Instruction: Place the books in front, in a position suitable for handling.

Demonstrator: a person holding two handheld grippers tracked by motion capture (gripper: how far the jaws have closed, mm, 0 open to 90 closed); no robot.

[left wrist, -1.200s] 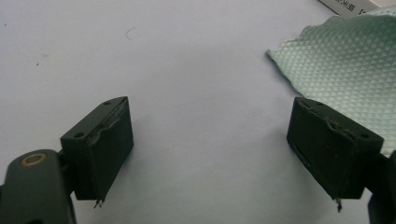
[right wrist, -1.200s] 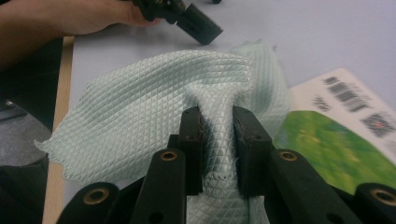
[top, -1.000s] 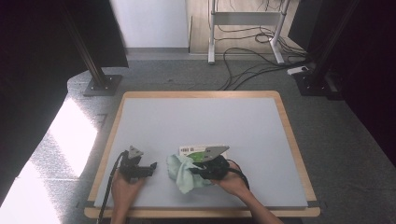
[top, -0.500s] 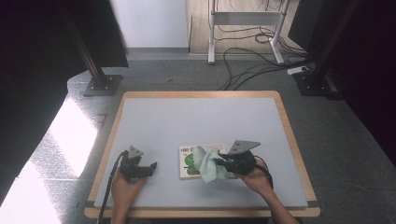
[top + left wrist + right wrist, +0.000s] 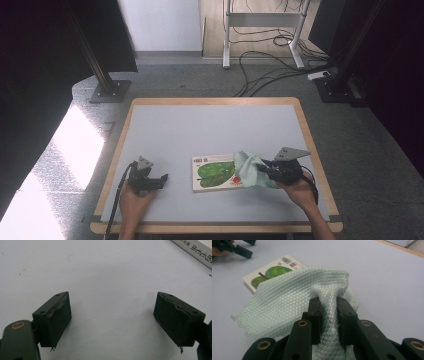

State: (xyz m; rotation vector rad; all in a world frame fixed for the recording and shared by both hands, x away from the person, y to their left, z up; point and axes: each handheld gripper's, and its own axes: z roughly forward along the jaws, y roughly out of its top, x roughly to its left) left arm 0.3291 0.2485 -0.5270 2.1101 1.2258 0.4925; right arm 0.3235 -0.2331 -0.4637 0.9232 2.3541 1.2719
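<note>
In the high view the right gripper (image 5: 265, 170) is pinching a pale green cloth (image 5: 250, 170), its jaws standing narrow with a fold of the fabric pressed between them. The right gripper view shows this closely: the gripper (image 5: 328, 302) is clamping a bunched ridge of the quilted cloth (image 5: 287, 305), and the rest of the fabric is fanning out toward 9 o'clock and draping down onto the grey surface (image 5: 374, 270). The cloth is lying over the 3 o'clock end of a flat book (image 5: 215, 172) with a green leaf on its cover, touching it and hiding that edge; the book itself is resting flat near the middle of the surface (image 5: 210, 125), toward its 6 o'clock side. In the right gripper view the book (image 5: 272, 271) is peeking out behind the cloth at 10 o'clock.

The left gripper (image 5: 159, 180) is sitting at 9 o'clock from the book, well apart from it, held low over the surface. In the left gripper view its jaws are standing wide with nothing between them, the gripper (image 5: 112, 315) is hovering over bare grey surface, and the white edge of the book (image 5: 195, 250) is showing at 1 o'clock.
</note>
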